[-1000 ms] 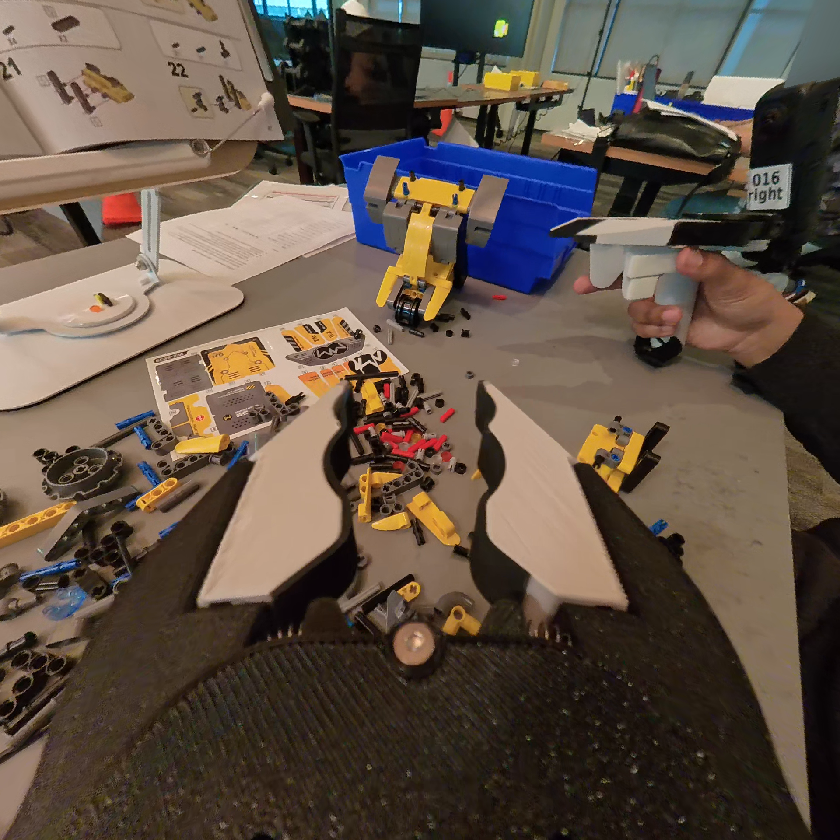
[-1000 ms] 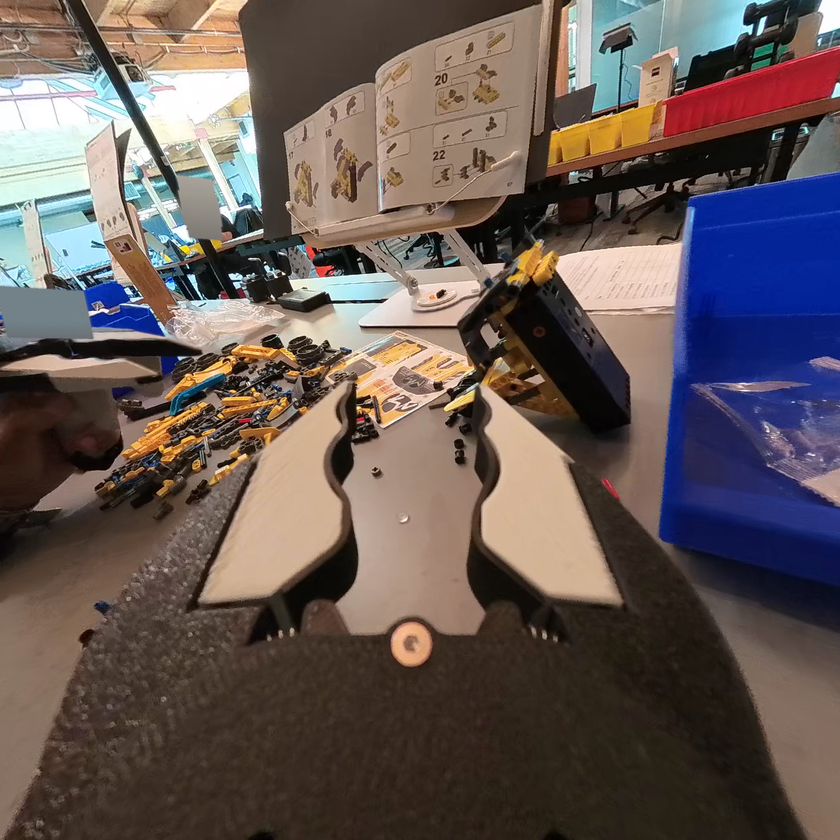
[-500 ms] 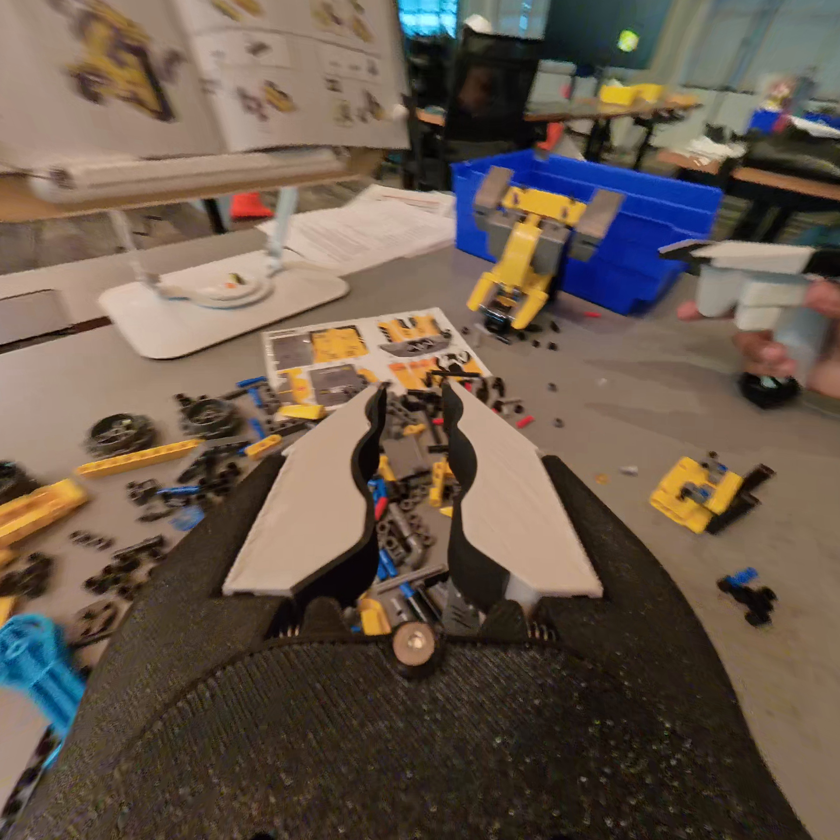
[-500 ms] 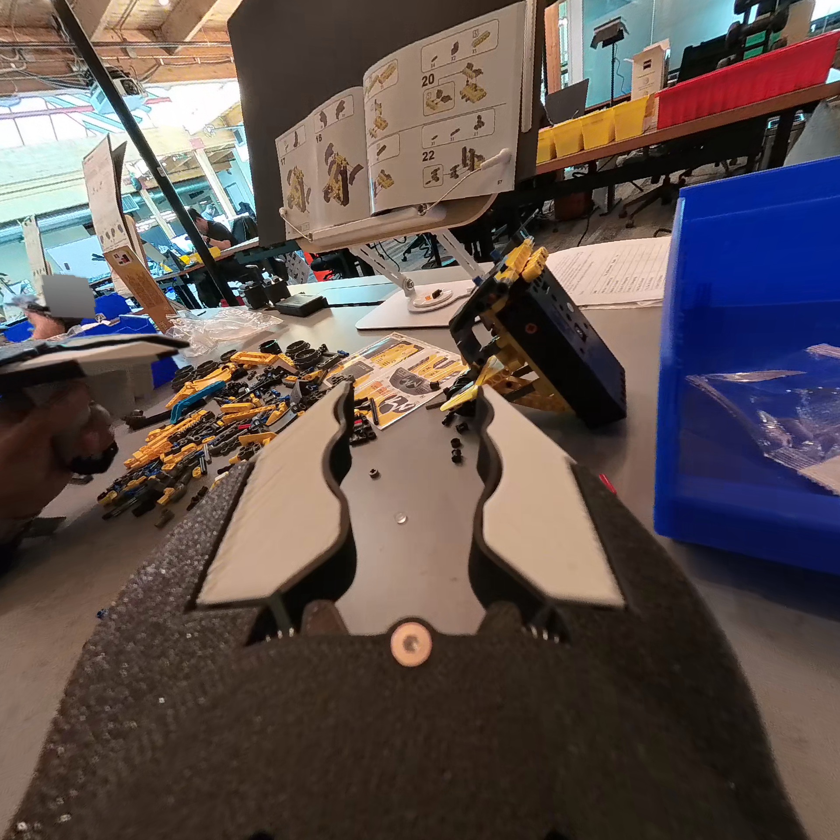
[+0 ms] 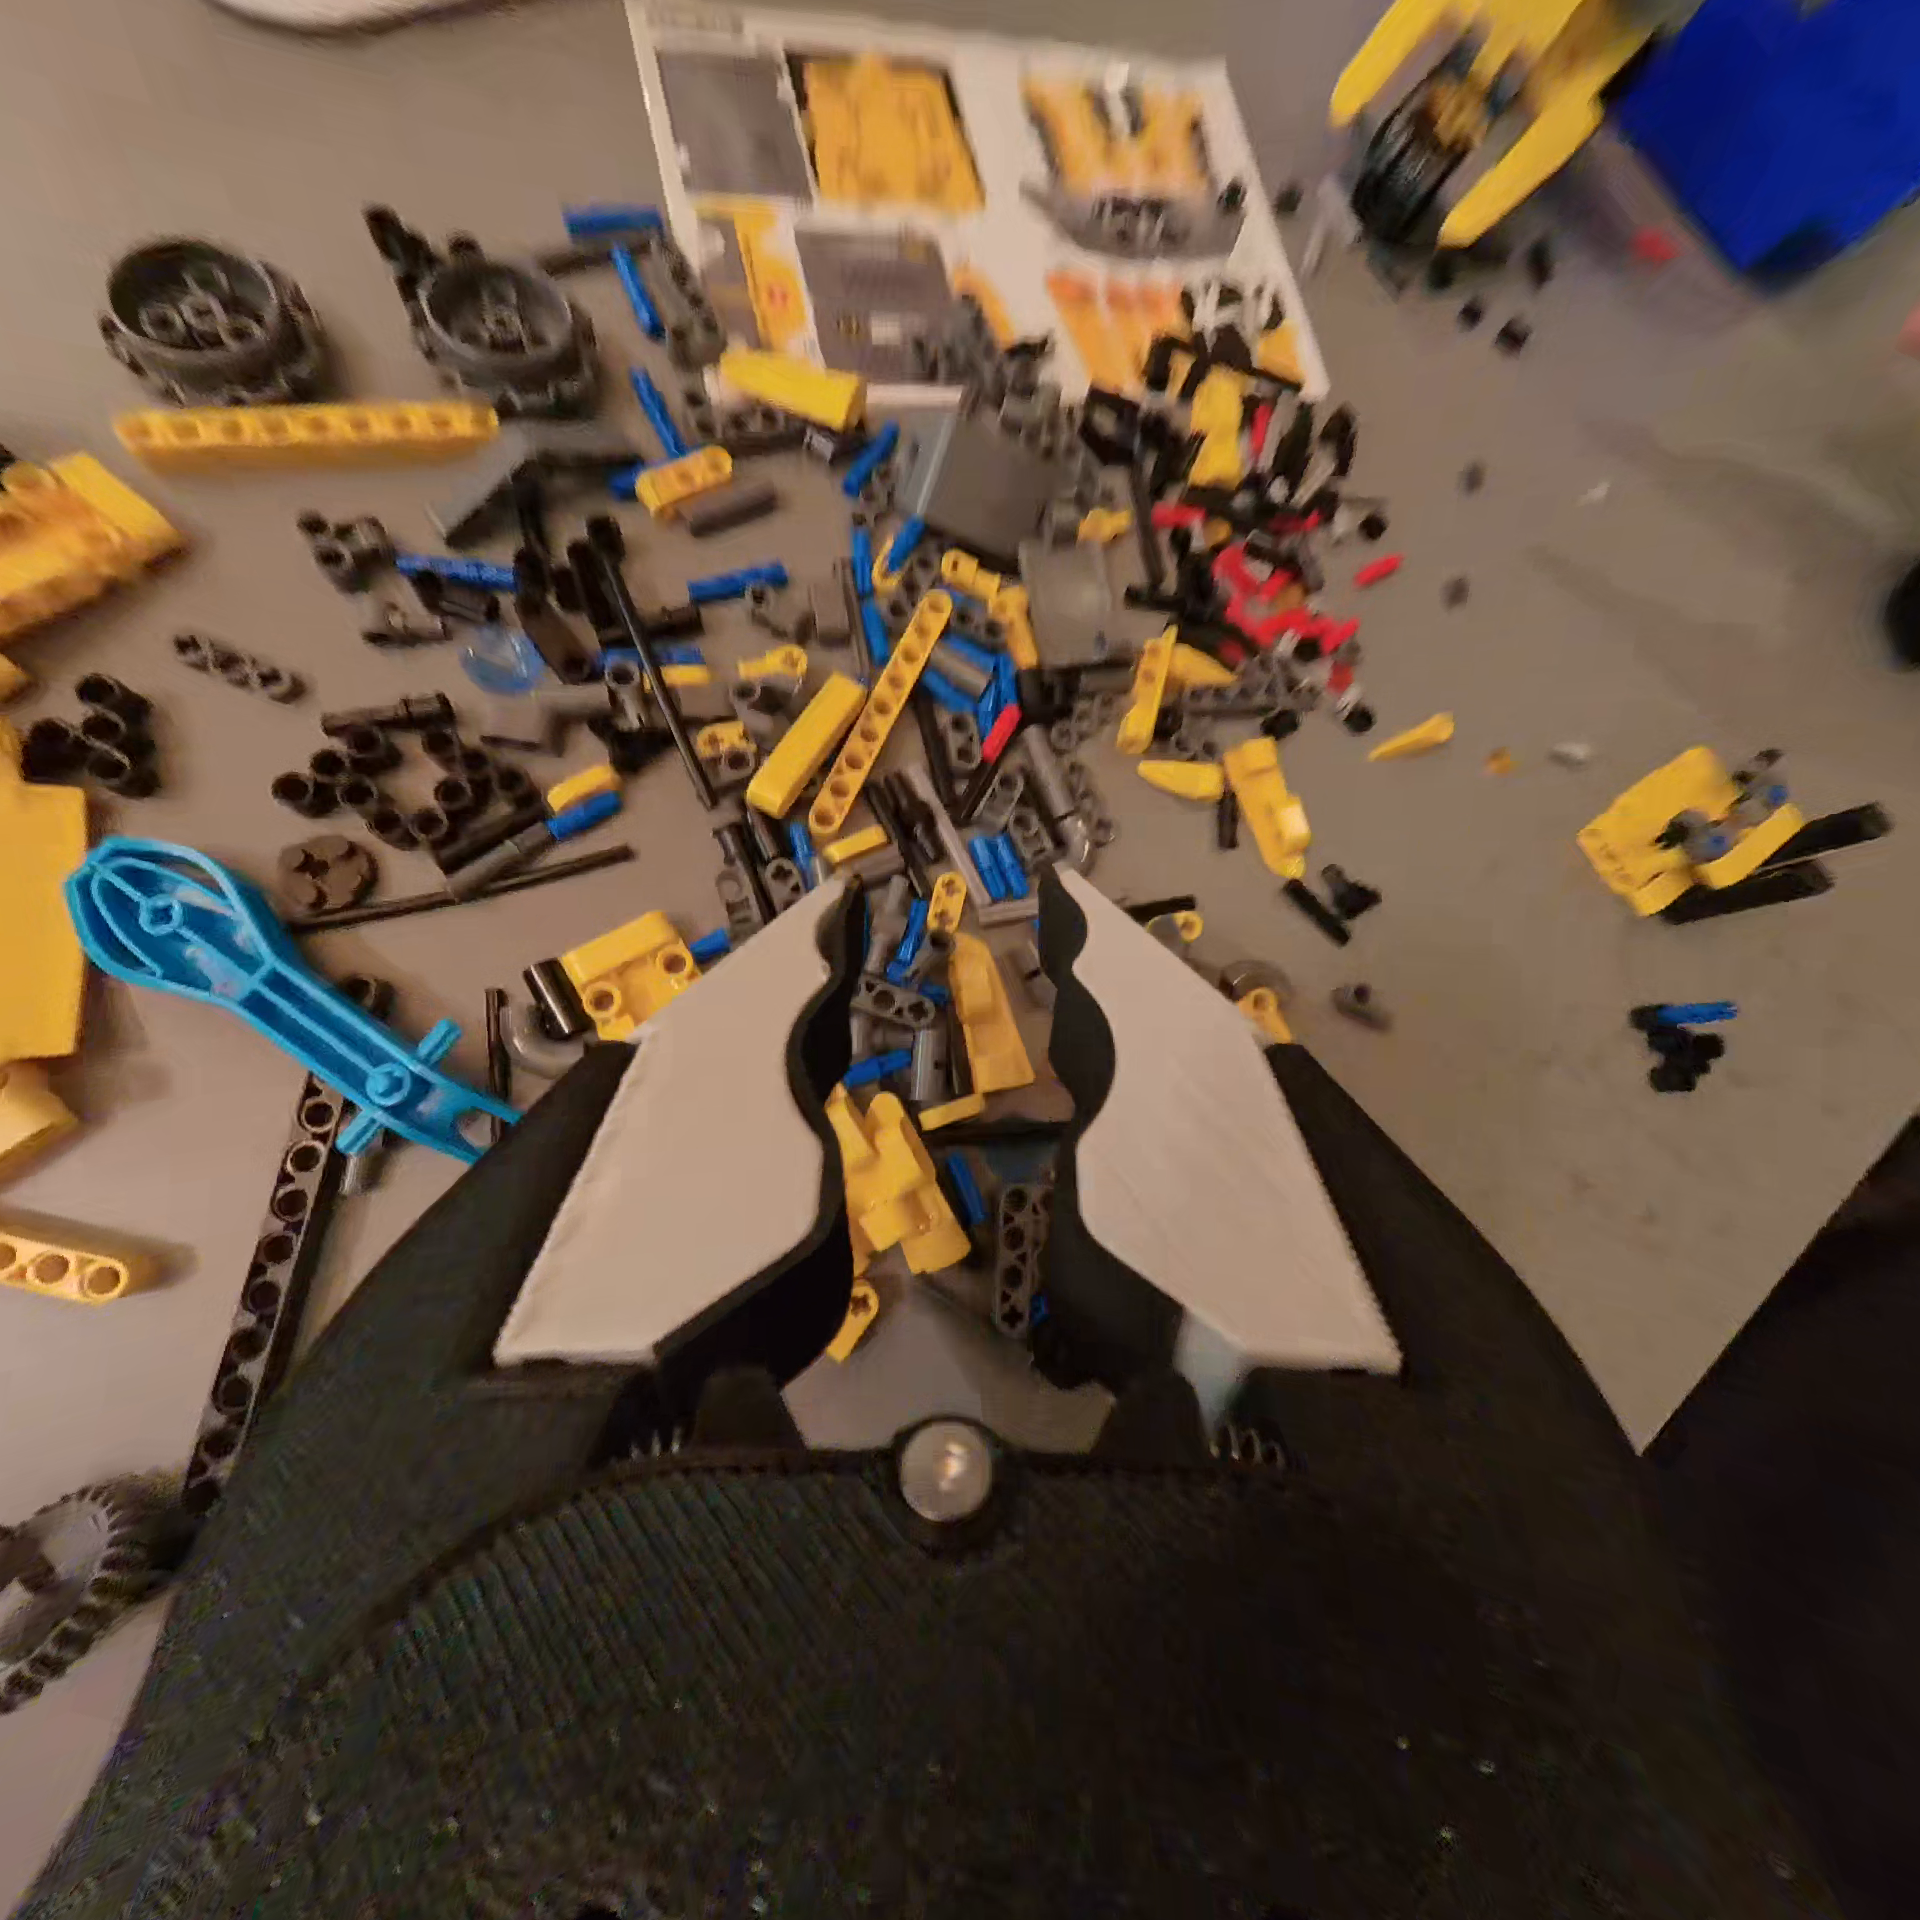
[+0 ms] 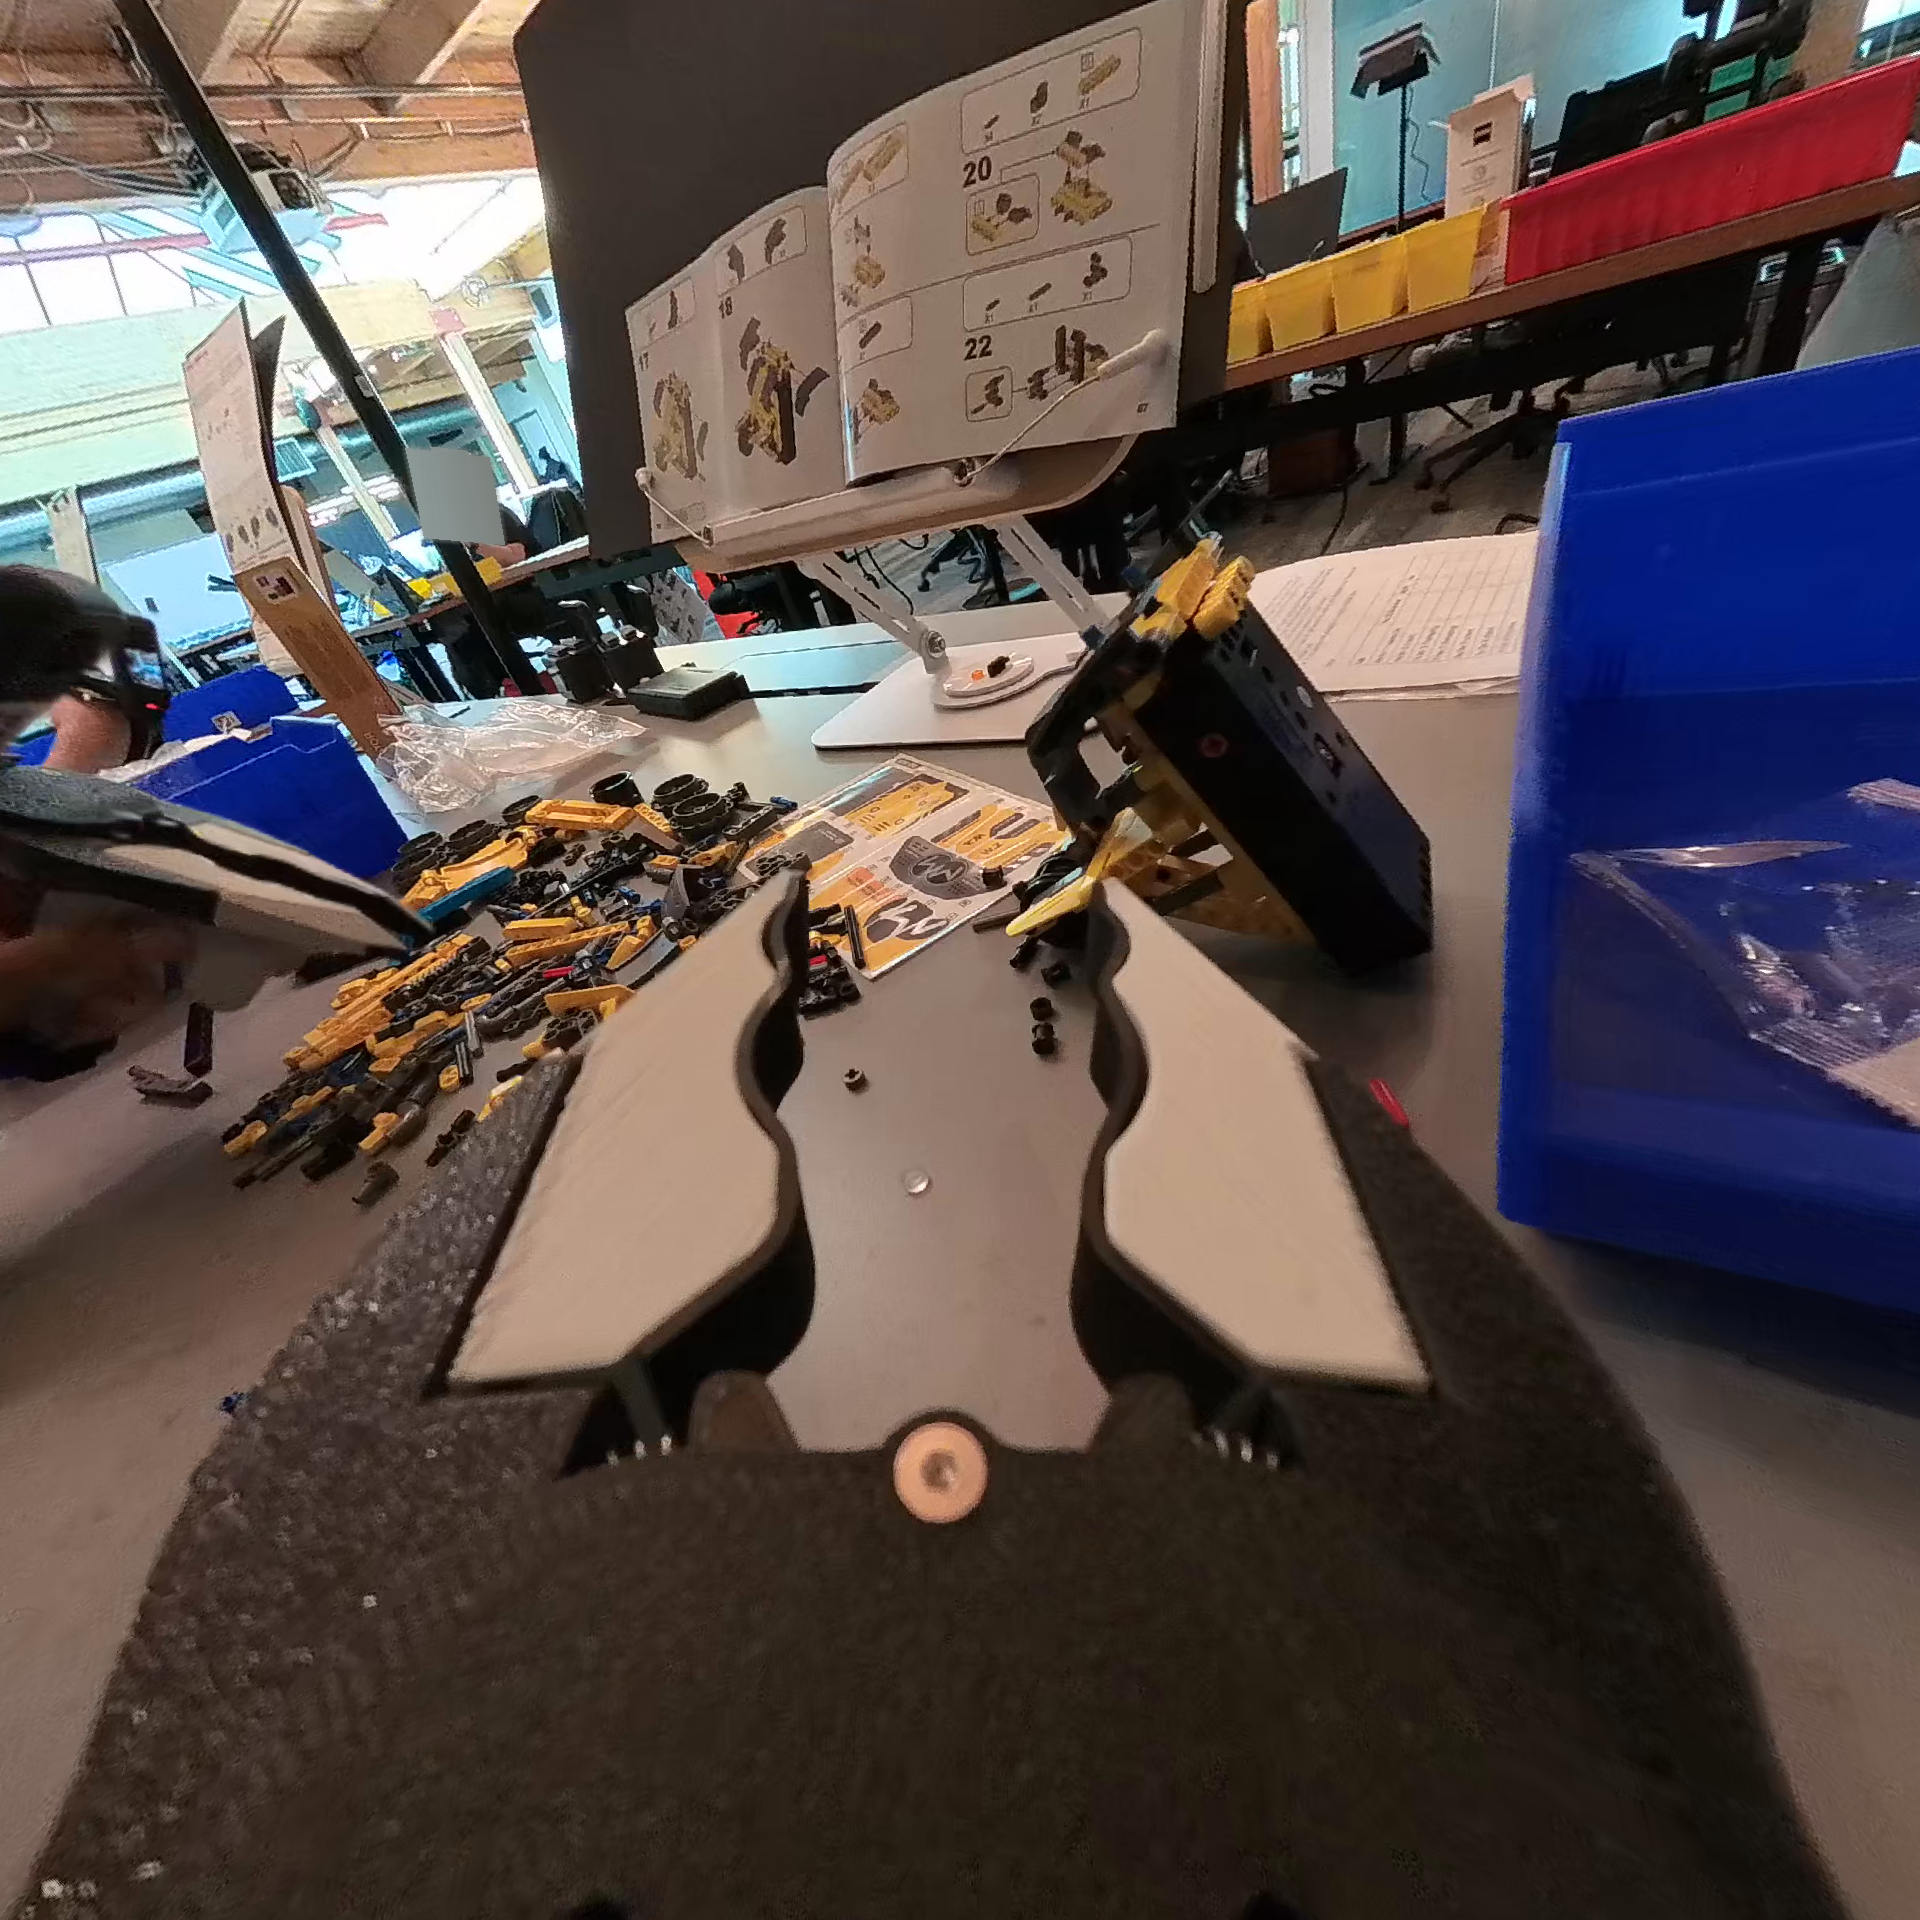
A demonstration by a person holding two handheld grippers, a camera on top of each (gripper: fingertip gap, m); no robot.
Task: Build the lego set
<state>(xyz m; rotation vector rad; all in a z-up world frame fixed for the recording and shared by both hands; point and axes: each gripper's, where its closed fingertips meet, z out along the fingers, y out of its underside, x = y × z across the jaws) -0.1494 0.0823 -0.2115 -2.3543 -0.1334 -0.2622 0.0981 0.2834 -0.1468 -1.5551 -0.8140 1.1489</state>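
My left gripper [image 5: 951,904] is open and empty. It points steeply down over a pile of loose yellow, black, blue and red building parts [image 5: 914,675]. A yellow part [image 5: 982,1003] and blue pins lie on the table between its fingers. The view is motion-blurred. My right gripper [image 6: 951,894] is open and empty, held low over bare grey table [image 6: 935,1091]. Its right fingertip is close to a tilted yellow and black partly built model [image 6: 1236,810]. The left gripper [image 6: 395,920] shows at the left of the right wrist view, above the pile [image 6: 468,966].
A sticker sheet [image 5: 935,187] lies beyond the pile, with a blue lever tool [image 5: 260,977] and black wheel hubs [image 5: 203,312] to the left. A small yellow sub-assembly [image 5: 1704,842] sits on the right. A blue bin [image 6: 1714,831] stands right; an instruction booklet on a stand [image 6: 935,312] stands behind. My hands' fingertips stand some 35 cm from each other. My right gripper's tips are some 15 cm from the small yellow sub-assembly [image 5: 1704,842].
My left gripper has swung left and tipped down over the pile, and its jaws are narrower than a second ago. The right gripper has hardly moved.
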